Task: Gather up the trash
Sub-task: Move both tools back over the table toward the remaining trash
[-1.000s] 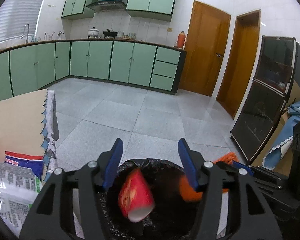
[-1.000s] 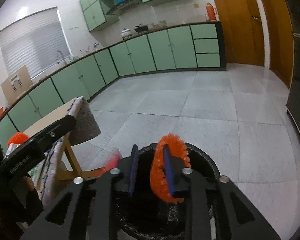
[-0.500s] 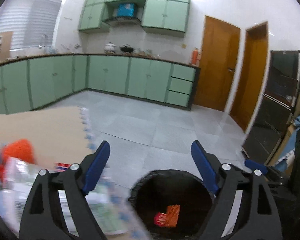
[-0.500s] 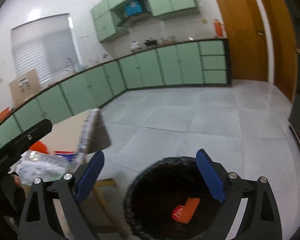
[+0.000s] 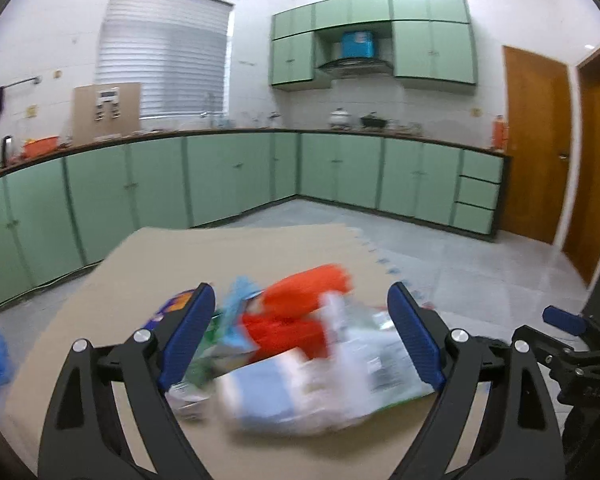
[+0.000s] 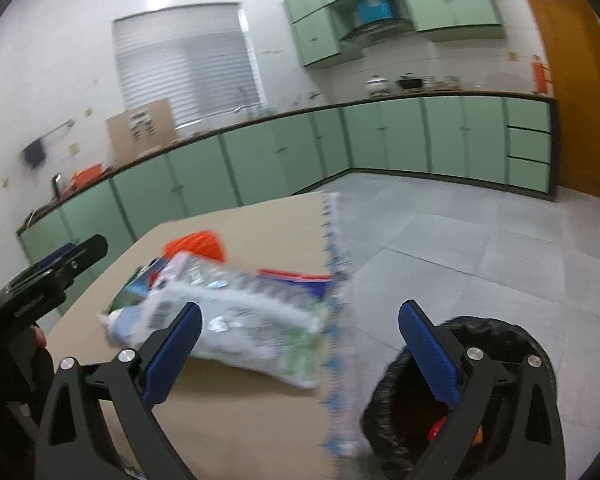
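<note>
Blue-padded left gripper (image 5: pixel 300 332) is spread wide and holds nothing; the blurred trash pile (image 5: pixel 300 344) fills the lower centre of the left wrist view on the tan table (image 5: pixel 160 264). Right gripper (image 6: pixel 300 344) is also spread wide and holds nothing. In the right wrist view the pile (image 6: pixel 228 300) lies left of centre and the black-lined bin (image 6: pixel 496 336) sits at lower right, with red-orange scraps (image 6: pixel 436 432) inside.
</note>
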`<state>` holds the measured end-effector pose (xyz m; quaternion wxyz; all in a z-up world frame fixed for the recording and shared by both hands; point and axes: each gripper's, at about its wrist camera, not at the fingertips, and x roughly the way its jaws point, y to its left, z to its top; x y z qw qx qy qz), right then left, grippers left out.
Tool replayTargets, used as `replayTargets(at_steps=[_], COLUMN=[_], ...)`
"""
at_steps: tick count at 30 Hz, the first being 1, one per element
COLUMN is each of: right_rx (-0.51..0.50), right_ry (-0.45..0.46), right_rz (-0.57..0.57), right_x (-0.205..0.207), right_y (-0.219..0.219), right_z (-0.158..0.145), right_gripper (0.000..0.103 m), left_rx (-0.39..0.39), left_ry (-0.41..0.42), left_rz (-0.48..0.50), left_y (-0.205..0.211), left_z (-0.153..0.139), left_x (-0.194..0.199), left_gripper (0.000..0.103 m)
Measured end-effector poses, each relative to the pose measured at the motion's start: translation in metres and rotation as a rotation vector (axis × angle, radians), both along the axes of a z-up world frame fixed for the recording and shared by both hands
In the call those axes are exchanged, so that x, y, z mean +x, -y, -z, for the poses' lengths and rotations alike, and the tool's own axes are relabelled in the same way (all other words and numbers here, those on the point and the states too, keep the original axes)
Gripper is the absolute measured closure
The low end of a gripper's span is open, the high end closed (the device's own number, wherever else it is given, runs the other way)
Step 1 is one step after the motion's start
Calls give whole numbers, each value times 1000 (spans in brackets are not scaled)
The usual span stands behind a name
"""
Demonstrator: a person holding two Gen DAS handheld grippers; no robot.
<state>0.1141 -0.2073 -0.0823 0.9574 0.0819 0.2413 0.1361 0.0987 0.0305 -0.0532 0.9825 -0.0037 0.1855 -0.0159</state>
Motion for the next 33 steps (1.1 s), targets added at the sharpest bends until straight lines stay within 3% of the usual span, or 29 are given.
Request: replayTargets(at_steps=[9,20,33], right_rx=[-151,-247,-260], right_ry=[-30,8,-17], right_rz=[-131,-134,-219], right_x=[0,15,29], right_y=[-65,-89,-94], right_z=[30,36,42], right_gripper=[6,8,47], left_rx=[-11,-36,-33], left_ry=[-64,-83,-103], left_rz=[-116,-136,-130], left_y=[-55,-75,-70], left_z=[16,32,42], left_x=[-18,-20,-17], left_gripper=[18,17,17])
